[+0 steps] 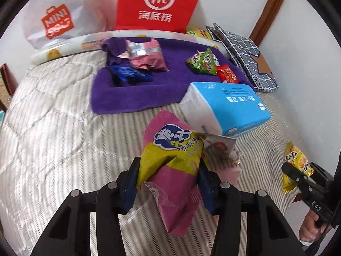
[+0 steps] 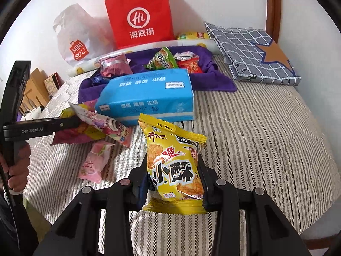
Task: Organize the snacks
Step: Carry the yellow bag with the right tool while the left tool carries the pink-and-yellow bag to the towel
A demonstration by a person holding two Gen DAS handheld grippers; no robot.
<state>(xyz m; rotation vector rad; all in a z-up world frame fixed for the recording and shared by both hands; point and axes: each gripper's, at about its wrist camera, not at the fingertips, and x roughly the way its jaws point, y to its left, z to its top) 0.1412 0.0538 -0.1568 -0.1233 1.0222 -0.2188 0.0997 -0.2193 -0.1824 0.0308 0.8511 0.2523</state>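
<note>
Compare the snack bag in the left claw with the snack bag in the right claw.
The pink-and-yellow bag in the left claw is creased and folded, tilted, with a second packet beside it. The yellow bag in the right claw is plump, upright and alone. The first has a pink base and the second is all yellow with black lettering. Both are clamped at the sides, above the striped bedcover.

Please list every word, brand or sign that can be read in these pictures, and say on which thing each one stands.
"Hi" and "海底捞": red paper bag.
"MINISO": white plastic bag.
"GenRobot.AI": left gripper, side.
"DAS": right gripper, side.
"开心" and "小酥": yellow snack bag.
Blue tissue pack: print upside down, not readable.
Pink and yellow snack bag: lettering too creased to read.
</note>
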